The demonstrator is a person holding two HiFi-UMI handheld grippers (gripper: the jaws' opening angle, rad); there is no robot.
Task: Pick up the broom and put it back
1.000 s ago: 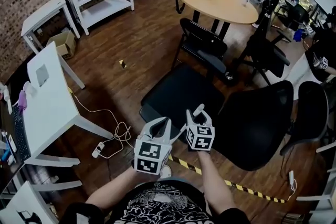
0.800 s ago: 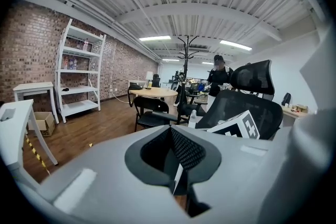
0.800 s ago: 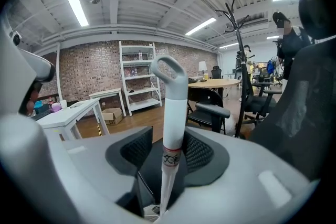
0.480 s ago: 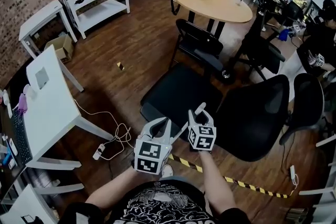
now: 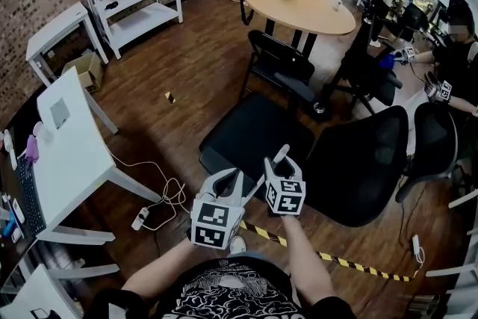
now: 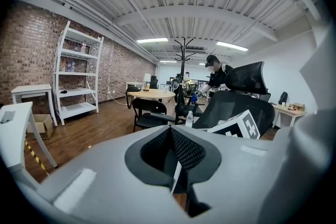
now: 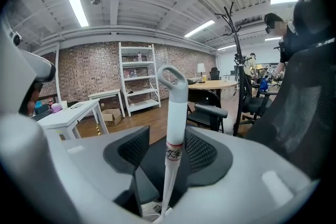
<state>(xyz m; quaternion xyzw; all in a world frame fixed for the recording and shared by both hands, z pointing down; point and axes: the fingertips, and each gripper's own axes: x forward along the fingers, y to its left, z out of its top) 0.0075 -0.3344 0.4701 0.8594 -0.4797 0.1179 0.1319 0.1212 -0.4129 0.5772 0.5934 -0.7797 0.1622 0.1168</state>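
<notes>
My broom (image 7: 175, 107) shows as a slim white handle with a loop at its top and a red-edged label band partway down; its head is out of sight. The handle stands nearly upright between the jaws of my right tool (image 5: 278, 163), which are spreading, with a gap on one side. My left tool (image 5: 226, 177) sits just beside it, tips pressed together. Both forearms reach forward, with the tools tipped slightly down.
</notes>
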